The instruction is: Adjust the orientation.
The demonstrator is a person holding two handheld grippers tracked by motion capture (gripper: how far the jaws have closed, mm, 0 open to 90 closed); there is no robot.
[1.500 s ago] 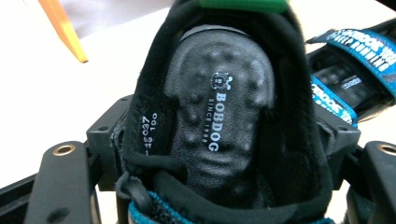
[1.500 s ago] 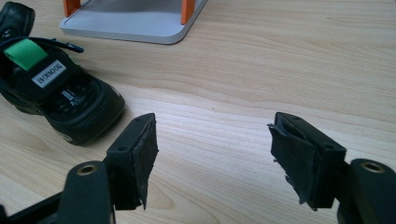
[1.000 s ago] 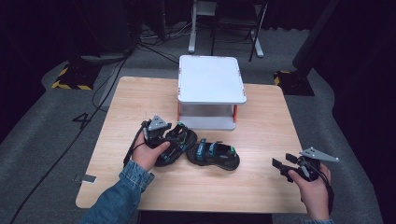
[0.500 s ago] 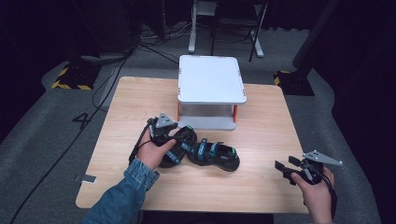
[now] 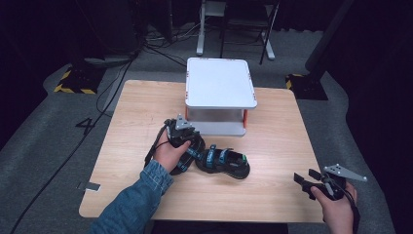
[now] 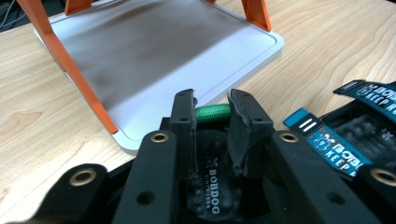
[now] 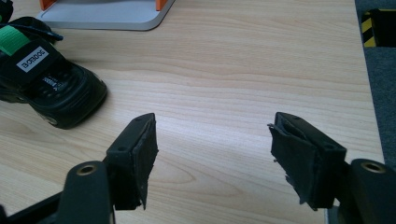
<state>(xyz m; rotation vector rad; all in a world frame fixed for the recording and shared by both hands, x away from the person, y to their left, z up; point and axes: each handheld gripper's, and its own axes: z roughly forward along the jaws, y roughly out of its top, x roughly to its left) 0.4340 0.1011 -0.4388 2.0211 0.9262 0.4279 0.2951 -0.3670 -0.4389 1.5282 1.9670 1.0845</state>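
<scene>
You see a pale wood-grain table [image 5: 277,131], smooth and matt; a white shelf [image 5: 220,82] of matt plastic on glossy orange legs [image 6: 79,77]; black sandals [image 5: 221,163] with woven cloth straps [image 6: 334,144].

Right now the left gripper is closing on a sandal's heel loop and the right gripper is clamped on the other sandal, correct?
Not quite. The right gripper holds nothing: in the right gripper view its jaws stand open over bare table, apart from the other sandal. The left gripper has just been closing around the green heel loop.
</scene>
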